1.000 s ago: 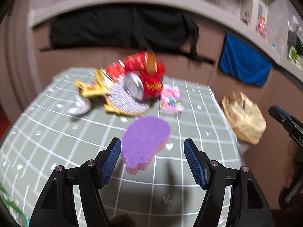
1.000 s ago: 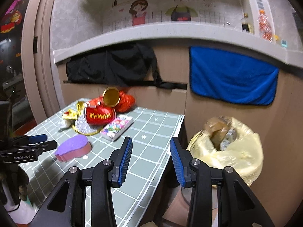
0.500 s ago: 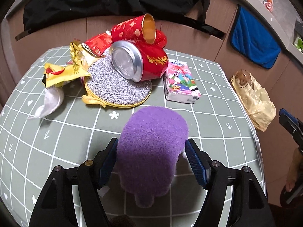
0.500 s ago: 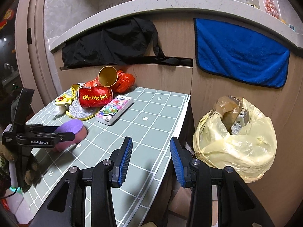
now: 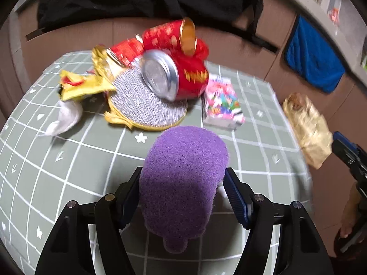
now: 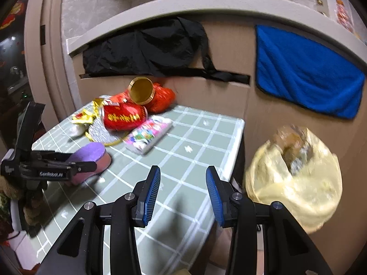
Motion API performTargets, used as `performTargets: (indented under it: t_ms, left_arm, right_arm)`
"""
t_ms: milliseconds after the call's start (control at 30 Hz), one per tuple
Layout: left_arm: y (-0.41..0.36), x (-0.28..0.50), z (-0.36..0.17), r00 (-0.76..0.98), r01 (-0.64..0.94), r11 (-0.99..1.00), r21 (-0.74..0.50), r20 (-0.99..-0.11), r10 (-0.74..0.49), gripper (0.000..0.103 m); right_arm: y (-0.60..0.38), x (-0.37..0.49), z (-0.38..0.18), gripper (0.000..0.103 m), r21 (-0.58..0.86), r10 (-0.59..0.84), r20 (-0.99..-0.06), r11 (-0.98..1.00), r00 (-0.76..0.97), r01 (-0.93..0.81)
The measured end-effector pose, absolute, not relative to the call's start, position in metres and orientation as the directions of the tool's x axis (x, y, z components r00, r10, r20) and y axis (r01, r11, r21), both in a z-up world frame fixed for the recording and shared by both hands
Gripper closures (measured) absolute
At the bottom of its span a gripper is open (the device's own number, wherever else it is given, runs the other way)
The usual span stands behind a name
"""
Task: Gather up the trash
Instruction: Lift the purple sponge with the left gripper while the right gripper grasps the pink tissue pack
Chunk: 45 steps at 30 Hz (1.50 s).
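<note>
The left gripper is closing around the purple sponge near the surface's front edge, jaws wide, pads not yet pressing. The right gripper is hovering half-open, empty. Next: squeezing firmly, lifting toward the yellow trash bag off the right edge.

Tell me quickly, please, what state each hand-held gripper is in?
Left hand-held gripper: closing around the purple sponge, not yet clamped.
Right hand-held gripper: open, holding nothing.

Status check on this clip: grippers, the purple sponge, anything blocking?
Left gripper straddling purple sponge, jaws closing, not yet clamped. Right gripper open, empty, over table edge. Sponge flat on table. Yellow trash bag beside table, path clear.
</note>
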<state>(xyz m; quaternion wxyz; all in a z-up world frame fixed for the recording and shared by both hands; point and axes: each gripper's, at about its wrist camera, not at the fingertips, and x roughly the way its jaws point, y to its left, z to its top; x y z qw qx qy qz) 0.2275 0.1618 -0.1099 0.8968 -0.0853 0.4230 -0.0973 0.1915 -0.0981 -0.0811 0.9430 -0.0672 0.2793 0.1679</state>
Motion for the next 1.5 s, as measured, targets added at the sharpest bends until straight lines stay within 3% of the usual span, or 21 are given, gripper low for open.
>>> performTargets:
  t_ms: [100,267,467,633,967,1100,1267,1367,1500]
  left_arm:
    - [0.176,0.207,-0.089,0.700,0.053,0.970,-0.237,-0.684,-0.205,0.034]
    - [0.209,0.175,-0.062,0.807,-0.106,0.976,-0.193,-0.590,-0.029,0.034]
    - [0.241,0.155,-0.060,0.837,-0.225,0.950,-0.216,-0.542,0.075,0.034]
    - [0.249,0.151,-0.065,0.844,-0.226,0.944,-0.239,-0.532,0.067,0.034]
    - [0.254,0.157,-0.082,0.831,-0.215,0.931,-0.294,-0.555,0.017,0.034]
    - [0.250,0.161,-0.086,0.824,-0.208,0.929,-0.305,-0.567,-0.002,0.034]
    - [0.246,0.161,-0.087,0.820,-0.207,0.924,-0.323,-0.571,-0.016,0.034]
    - [0.244,0.162,-0.088,0.814,-0.213,0.917,-0.337,-0.580,-0.024,0.034]
    - [0.240,0.164,-0.087,0.811,-0.212,0.919,-0.334,-0.585,-0.026,0.034]
  right_arm:
    - [-0.078,0.205,-0.069,0.063,-0.035,0.323,-0.545,0.913,0.774,-0.406]
    - [-0.039,0.237,-0.070,0.063,-0.036,0.356,-0.574,0.888,0.737,-0.457]
    - [-0.005,0.297,-0.110,0.064,0.069,0.337,-0.715,0.906,0.612,-0.418]
    - [0.009,0.322,-0.123,0.064,0.066,0.270,-0.716,0.944,0.644,-0.322]
    - [0.025,0.353,-0.138,0.061,0.058,0.237,-0.761,0.952,0.604,-0.301]
    - [0.030,0.355,-0.141,0.055,0.008,0.210,-0.761,0.949,0.614,-0.314]
    - [0.021,0.371,-0.146,0.049,0.099,0.267,-0.783,0.945,0.561,-0.311]
    - [0.011,0.372,-0.145,0.051,0.137,0.297,-0.785,0.939,0.544,-0.315]
    - [0.000,0.354,-0.139,0.065,0.108,0.302,-0.766,0.931,0.567,-0.350]
